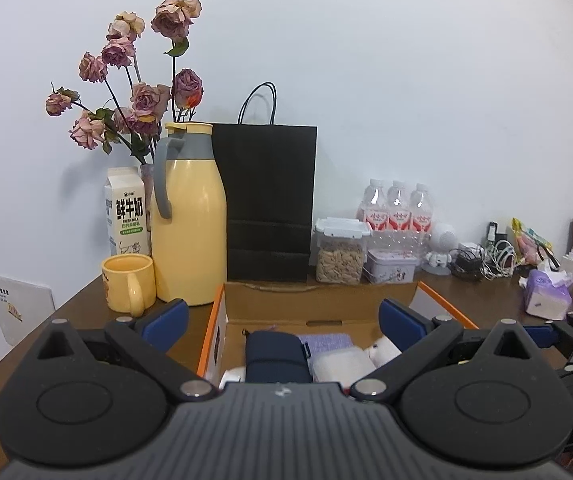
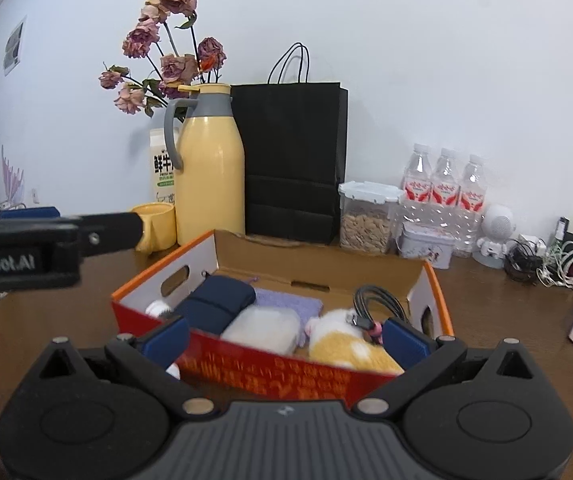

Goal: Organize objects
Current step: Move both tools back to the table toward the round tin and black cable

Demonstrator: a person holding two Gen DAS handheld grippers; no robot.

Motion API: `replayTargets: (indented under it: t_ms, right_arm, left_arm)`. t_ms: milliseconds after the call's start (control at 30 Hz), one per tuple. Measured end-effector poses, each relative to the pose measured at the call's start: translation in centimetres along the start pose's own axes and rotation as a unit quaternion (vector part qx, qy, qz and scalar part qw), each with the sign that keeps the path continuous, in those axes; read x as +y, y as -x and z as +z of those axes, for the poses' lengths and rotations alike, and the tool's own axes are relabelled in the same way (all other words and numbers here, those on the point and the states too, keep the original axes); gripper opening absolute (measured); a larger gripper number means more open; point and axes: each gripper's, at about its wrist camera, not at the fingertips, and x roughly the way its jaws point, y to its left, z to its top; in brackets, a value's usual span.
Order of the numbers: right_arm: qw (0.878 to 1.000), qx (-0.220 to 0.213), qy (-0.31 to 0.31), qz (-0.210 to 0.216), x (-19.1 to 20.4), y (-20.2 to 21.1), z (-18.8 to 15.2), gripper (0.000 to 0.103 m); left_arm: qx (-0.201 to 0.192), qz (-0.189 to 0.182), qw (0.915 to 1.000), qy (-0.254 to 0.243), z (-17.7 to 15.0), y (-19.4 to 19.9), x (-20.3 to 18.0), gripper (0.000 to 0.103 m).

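Both tools (left [image 1: 282, 326], right [image 2: 284, 338]) gape over the box [image 2: 326, 376].

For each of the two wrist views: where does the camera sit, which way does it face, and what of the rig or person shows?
Left wrist: behind the open left gripper, facing the wall across the cardboard box; the right gripper's edge shows at right.
Right wrist: behind the open right gripper, facing the box obliquely; the left gripper crosses at left.
Shared: box, yellow thermos, black paper bag.
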Motion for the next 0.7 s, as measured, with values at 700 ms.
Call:
replayTargets:
  t_ms: [700]
  right_arm:
    - [0.992, 0.112, -0.042, -0.031, -3.6, 5.1, -10.7, 0.103]
  left_arm:
    - [0.091, -0.003, 0.9957, -0.014, -6.4, 5.0, 2.1, 0.103]
